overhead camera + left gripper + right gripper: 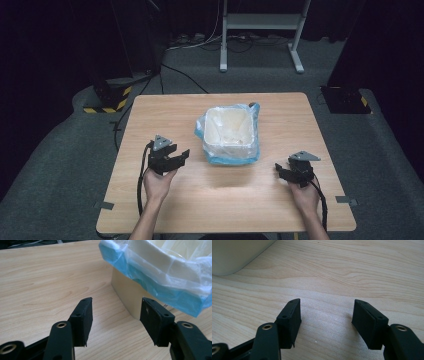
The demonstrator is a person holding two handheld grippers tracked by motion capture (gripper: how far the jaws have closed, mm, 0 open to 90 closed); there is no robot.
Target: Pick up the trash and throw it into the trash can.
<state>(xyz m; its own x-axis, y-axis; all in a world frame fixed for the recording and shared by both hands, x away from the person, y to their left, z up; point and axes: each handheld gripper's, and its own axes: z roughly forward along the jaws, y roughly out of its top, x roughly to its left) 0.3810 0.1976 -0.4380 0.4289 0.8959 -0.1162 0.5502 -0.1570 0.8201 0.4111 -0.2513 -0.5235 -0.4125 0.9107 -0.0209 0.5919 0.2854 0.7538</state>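
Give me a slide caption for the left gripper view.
Open left gripper low over the wooden table, facing a bag-lined bin.

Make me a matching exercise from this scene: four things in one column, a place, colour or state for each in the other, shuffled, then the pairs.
1. bin
2. plastic liner
3. left gripper
4. right gripper

A. near the table's right edge
B. light blue, folded over a rim
C. cream, at mid-table
D. left of the bin, fingers apart

Pairs: 1-C, 2-B, 3-D, 4-A
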